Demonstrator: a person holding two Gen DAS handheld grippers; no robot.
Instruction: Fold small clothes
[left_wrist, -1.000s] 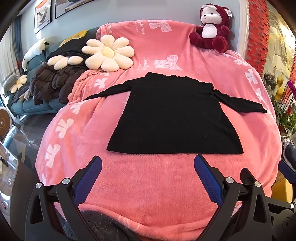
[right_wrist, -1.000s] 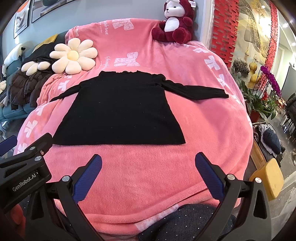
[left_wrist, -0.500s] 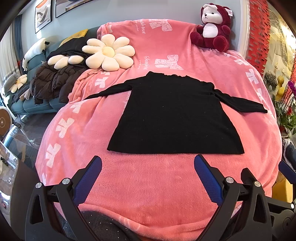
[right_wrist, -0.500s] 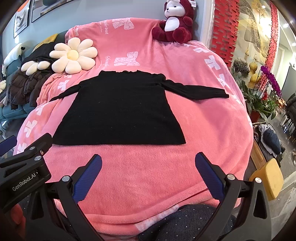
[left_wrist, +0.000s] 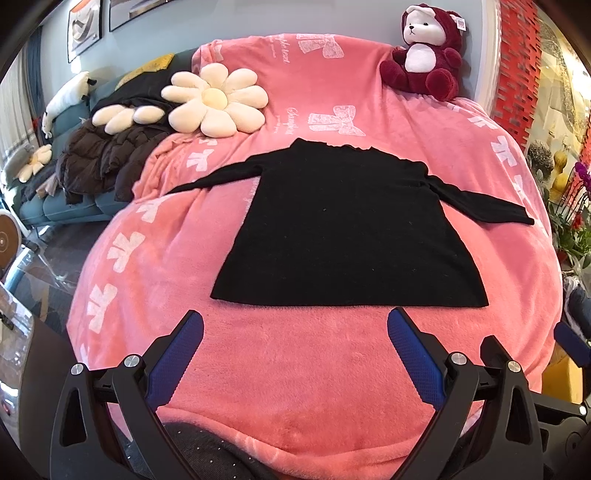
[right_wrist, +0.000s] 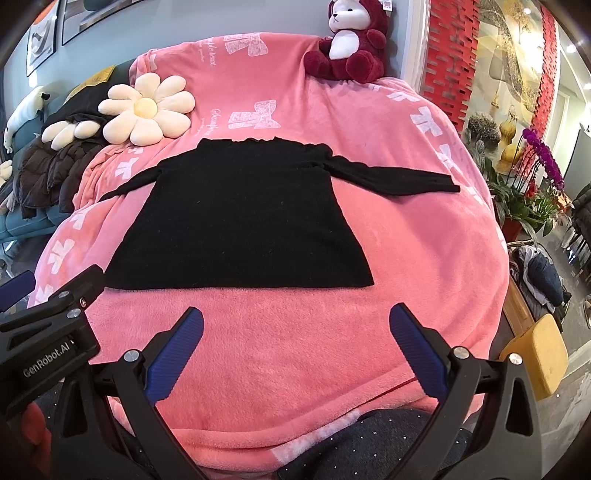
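Note:
A black long-sleeved top lies flat on the pink blanket, sleeves spread to both sides and hem toward me. My left gripper hovers open just short of the hem, nothing between its blue pads. My right gripper is open too, held back from the hem's right half. The left gripper's body shows at the left edge of the right wrist view.
A daisy cushion and a red plush bear sit at the blanket's far end. Dark jackets pile on a teal sofa at left. Potted plants and a yellow stool stand on the right.

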